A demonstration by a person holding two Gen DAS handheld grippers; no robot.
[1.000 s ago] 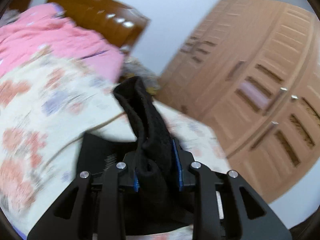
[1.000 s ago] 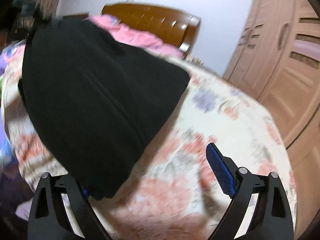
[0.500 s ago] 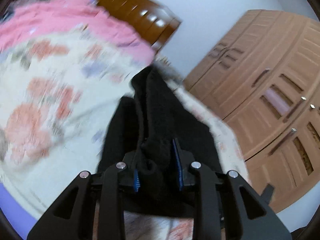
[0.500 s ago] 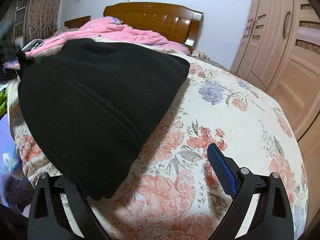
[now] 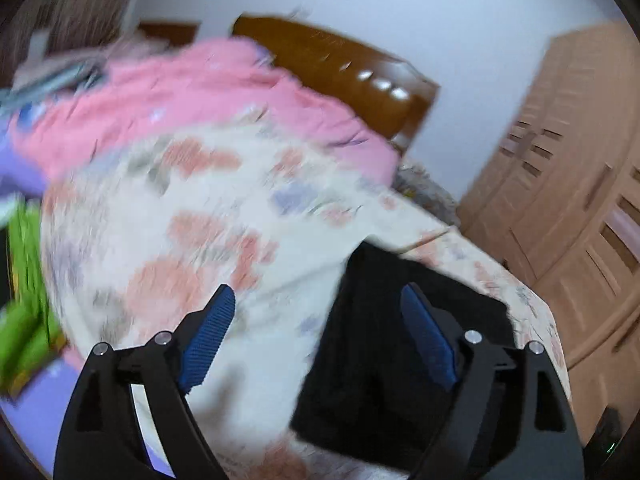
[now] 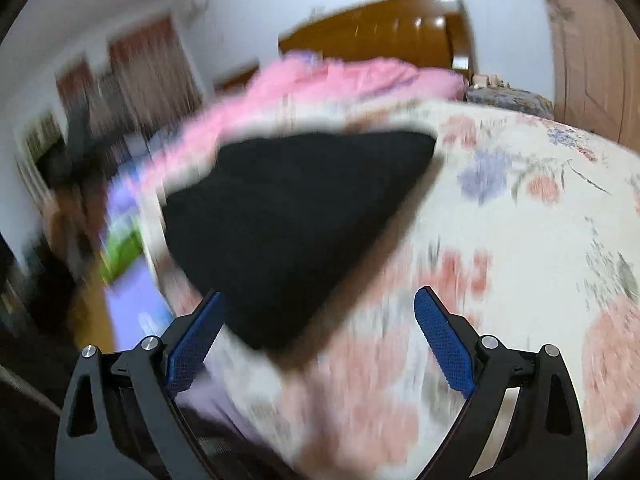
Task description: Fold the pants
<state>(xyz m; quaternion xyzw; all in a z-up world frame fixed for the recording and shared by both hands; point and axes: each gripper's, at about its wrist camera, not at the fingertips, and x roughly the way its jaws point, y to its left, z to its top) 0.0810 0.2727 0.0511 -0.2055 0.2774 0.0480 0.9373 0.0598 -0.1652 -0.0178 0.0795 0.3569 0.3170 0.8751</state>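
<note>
Pants lie folded on the floral bed.
Left tongs and right tongs both gape wide, holding nothing; the black bundle sits near the bed's edge.

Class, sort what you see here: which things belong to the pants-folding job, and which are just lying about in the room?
Part of the job:
black pants
left gripper, open
right gripper, open
floral bedspread

Just lying about:
pink quilt
wooden headboard
wardrobe
</note>
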